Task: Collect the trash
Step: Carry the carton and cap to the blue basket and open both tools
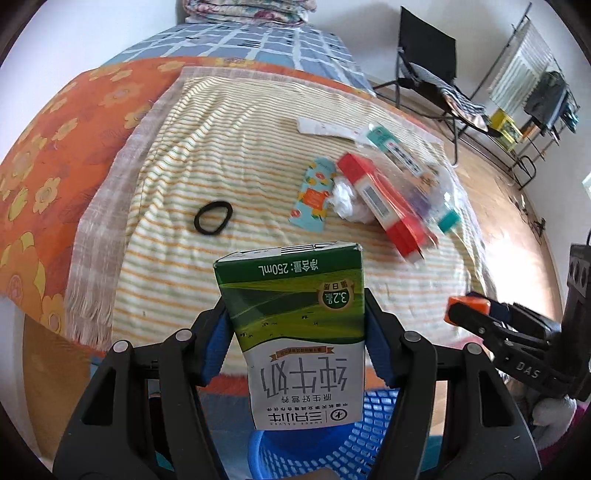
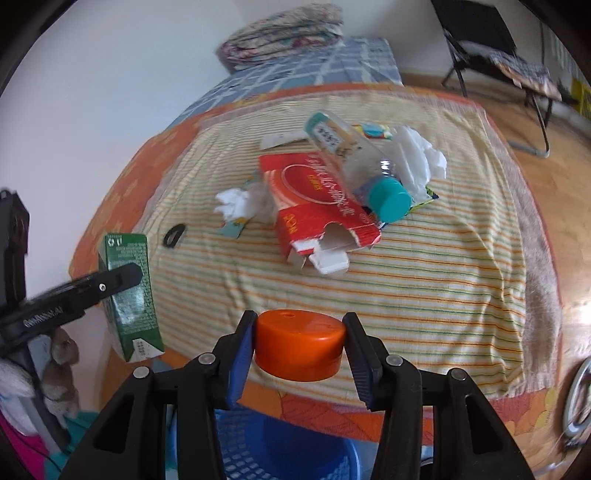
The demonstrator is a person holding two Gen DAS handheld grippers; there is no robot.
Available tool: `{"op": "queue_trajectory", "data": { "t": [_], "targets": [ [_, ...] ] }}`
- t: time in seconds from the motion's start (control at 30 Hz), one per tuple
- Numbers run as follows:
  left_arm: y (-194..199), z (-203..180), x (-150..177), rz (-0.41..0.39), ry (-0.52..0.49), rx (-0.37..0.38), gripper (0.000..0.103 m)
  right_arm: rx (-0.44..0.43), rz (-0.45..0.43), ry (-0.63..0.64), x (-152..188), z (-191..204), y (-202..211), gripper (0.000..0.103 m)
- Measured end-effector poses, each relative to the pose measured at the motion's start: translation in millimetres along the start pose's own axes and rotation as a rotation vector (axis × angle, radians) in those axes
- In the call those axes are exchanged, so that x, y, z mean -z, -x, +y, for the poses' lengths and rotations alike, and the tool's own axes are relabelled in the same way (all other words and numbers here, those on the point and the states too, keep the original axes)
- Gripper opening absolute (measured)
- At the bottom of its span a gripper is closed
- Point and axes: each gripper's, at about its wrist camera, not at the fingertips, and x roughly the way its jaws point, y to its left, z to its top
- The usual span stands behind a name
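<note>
My left gripper (image 1: 295,314) is shut on a green and white milk carton (image 1: 295,325), held over a blue mesh basket (image 1: 332,443). The carton also shows in the right wrist view (image 2: 131,291). My right gripper (image 2: 299,339) is shut on an orange bottle cap (image 2: 299,343), also above the basket (image 2: 295,450). On the striped towel (image 2: 424,277) lie a torn red box (image 2: 317,206), a clear bottle with a teal cap (image 2: 354,162), crumpled white tissues (image 2: 417,155), and a flowery wrapper (image 1: 314,195).
A black hair tie (image 1: 213,218) lies on the towel at the left. The bed has an orange flowered sheet (image 1: 55,147) and a folded quilt (image 2: 284,33) at the far end. A black folding chair (image 1: 424,74) stands on the wooden floor to the right.
</note>
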Motion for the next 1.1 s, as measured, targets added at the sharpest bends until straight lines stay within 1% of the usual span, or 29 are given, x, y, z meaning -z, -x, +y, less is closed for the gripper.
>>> {"op": "queue_trajectory", "data": {
  "t": [0.13, 0.3, 0.43, 0.67, 0.87, 0.97, 1.1],
  "targets": [
    [9.3, -8.5, 21.1, -0.003, -0.046, 0.008, 0.065, 0.007, -0.001, 0.055, 21.4, 12.4, 8.0, 0.049],
    [16.8, -15.2, 44.3, -0.003, -0.077, 0.032, 0.065, -0.005, 0.019, 0.078, 51.3, 20.5, 10.3, 0.049],
    [16.6, -23.0, 62.2, 0.009, -0.112, 0.036, 0.065, -0.011, 0.035, 0.097, 77.7, 28.5, 11.2, 0.049],
    [9.1, -34.5, 93.6, 0.043, -0.144, 0.05, 0.065, 0.015, 0.058, 0.126, 115.6, 34.2, 10.1, 0.049],
    [-4.3, -36.3, 116.7, 0.093, -0.149, 0.046, 0.065, 0.029, 0.083, 0.119, 135.5, 29.4, 5.5, 0.049],
    [-12.3, -35.4, 127.9, 0.123, -0.147, 0.041, 0.065, 0.031, 0.096, 0.111, 141.6, 26.6, 3.2, 0.049],
    [-17.7, -35.0, 136.8, 0.138, -0.158, 0.028, 0.065, 0.036, 0.103, 0.113, 145.8, 25.8, 0.9, 0.049]
  ]
}}
